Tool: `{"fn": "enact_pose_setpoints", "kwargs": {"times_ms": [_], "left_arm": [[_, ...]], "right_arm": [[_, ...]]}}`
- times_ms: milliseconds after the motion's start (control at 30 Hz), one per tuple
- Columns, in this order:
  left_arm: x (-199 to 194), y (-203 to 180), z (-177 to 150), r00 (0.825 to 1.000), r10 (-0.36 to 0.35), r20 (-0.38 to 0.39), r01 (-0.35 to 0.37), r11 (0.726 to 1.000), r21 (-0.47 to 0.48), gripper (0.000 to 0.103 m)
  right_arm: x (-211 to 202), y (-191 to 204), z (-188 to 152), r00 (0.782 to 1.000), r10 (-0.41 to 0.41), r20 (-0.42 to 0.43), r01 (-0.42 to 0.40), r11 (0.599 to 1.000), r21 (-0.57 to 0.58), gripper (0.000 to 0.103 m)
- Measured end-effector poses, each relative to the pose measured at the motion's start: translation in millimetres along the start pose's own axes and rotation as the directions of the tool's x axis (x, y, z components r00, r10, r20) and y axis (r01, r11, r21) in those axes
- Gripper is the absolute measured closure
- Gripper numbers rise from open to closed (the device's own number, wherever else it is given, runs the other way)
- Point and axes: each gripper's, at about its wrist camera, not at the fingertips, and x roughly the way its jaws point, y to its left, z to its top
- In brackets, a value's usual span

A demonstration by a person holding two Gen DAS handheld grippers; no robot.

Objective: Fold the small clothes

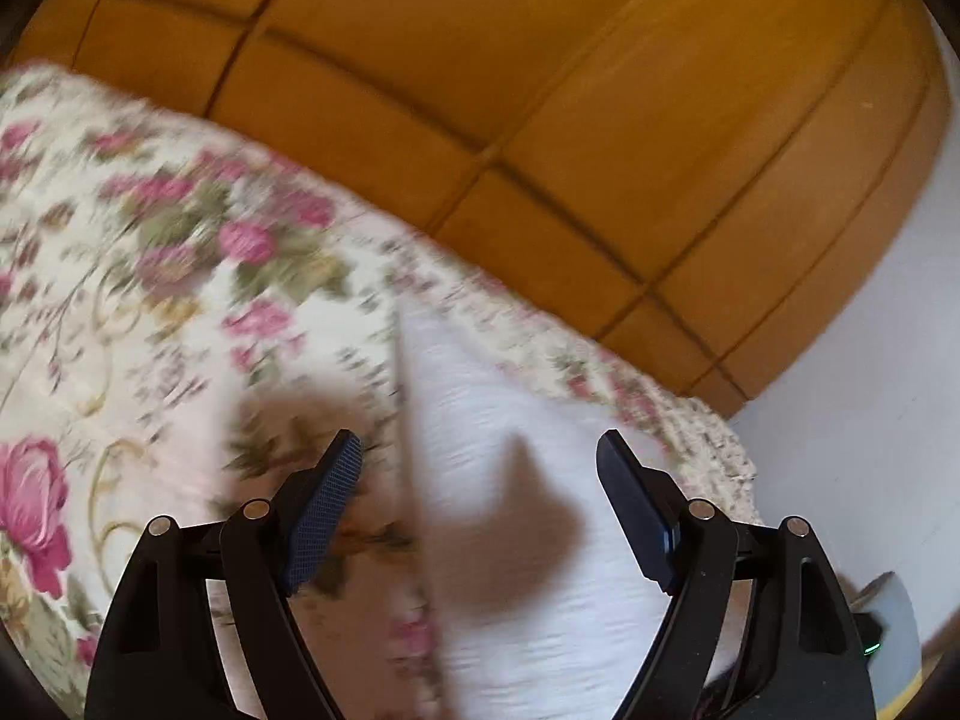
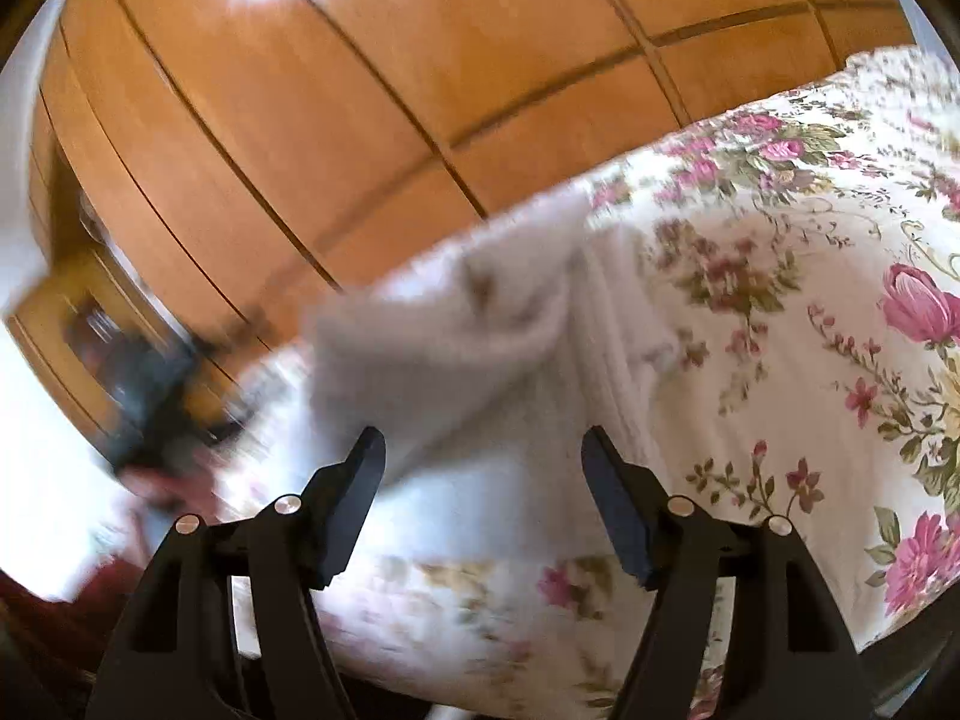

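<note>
A small white garment (image 1: 510,480) lies on the floral bedspread (image 1: 150,300). In the left wrist view my left gripper (image 1: 480,450) hovers over it with jaws wide apart and nothing between the pads; its shadow falls on the cloth. In the right wrist view the same white garment (image 2: 468,348) lies rumpled, one fold raised, ahead of my right gripper (image 2: 483,450). That gripper is open too, its pads clear of the cloth. A dark blurred shape (image 2: 156,396) at the left edge of the right wrist view looks like the other gripper.
An orange wooden wardrobe (image 1: 540,90) with panelled doors stands behind the bed. A pale wall (image 1: 870,390) shows to the right of it. The bedspread (image 2: 810,300) stretches to the right in the right wrist view. The bed edge runs close below both grippers.
</note>
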Motion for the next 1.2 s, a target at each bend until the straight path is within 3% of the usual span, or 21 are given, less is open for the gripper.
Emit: {"fn": "enact_pose_setpoints", "kwargs": {"times_ms": [100, 167, 200, 267, 300, 333, 400, 600, 733, 767, 833, 967, 1033, 1133, 1200], "left_arm": [[24, 0, -12, 0.995, 0.003, -0.104, 0.002, 0.999, 0.048, 0.023], [34, -11, -23, 0.992, 0.006, -0.13, 0.009, 0.993, 0.117, 0.023], [37, -17, -27, 0.992, 0.02, -0.128, 0.0, 0.987, 0.16, 0.023], [44, -25, -32, 0.99, 0.041, -0.138, -0.009, 0.974, 0.227, 0.023], [48, -27, -33, 0.988, 0.045, -0.15, -0.007, 0.97, 0.245, 0.023], [50, -29, -34, 0.986, 0.048, -0.158, -0.006, 0.966, 0.257, 0.023], [51, -31, -37, 0.984, 0.052, -0.169, -0.003, 0.961, 0.278, 0.023], [54, -43, -52, 0.98, 0.085, -0.179, -0.014, 0.931, 0.366, 0.026], [53, -52, -64, 0.981, 0.105, -0.162, -0.027, 0.904, 0.427, 0.026], [52, -54, -66, 0.982, 0.111, -0.154, -0.033, 0.899, 0.437, 0.026], [51, -56, -68, 0.983, 0.13, -0.13, -0.059, 0.893, 0.447, 0.026], [49, -60, -71, 0.982, 0.169, -0.089, -0.108, 0.875, 0.471, 0.026], [48, -64, -73, 0.98, 0.189, -0.066, -0.133, 0.864, 0.486, 0.026], [47, -68, -74, 0.977, 0.209, -0.051, -0.158, 0.858, 0.488, 0.026], [47, -67, -73, 0.976, 0.212, -0.049, -0.162, 0.86, 0.484, 0.026]], "right_arm": [[-9, -1, 19, 0.991, 0.129, 0.02, -0.13, 0.988, 0.081, 0.027], [-2, -2, 28, 0.983, 0.182, 0.0, -0.181, 0.974, 0.136, 0.027], [9, -4, 33, 0.98, 0.197, -0.031, -0.188, 0.965, 0.18, 0.027], [26, -9, 39, 0.987, 0.134, -0.09, -0.112, 0.97, 0.216, 0.03], [34, -11, 41, 0.989, 0.099, -0.113, -0.072, 0.972, 0.224, 0.043], [42, -13, 44, 0.991, 0.069, -0.118, -0.041, 0.974, 0.225, 0.063], [49, -13, 46, 0.992, 0.024, -0.123, 0.002, 0.978, 0.209, 0.084], [29, -10, 39, 0.992, -0.028, -0.122, 0.046, 0.987, 0.153, 0.088], [25, -35, 9, 0.975, -0.144, -0.168, 0.171, 0.973, 0.157, 0.089], [25, -40, 6, 0.977, -0.142, -0.161, 0.17, 0.97, 0.176, 0.088], [19, -33, 11, 0.981, -0.155, -0.119, 0.173, 0.971, 0.165, 0.076], [-2, 11, 35, 0.956, -0.287, 0.067, 0.29, 0.957, -0.036, 0.073], [-2, 27, 45, 0.951, -0.283, 0.121, 0.294, 0.952, -0.082, 0.073], [19, 40, 55, 0.954, -0.282, 0.1, 0.295, 0.944, -0.146, 0.074], [42, 39, 53, 0.943, -0.33, 0.053, 0.334, 0.923, -0.19, 0.078]]}}
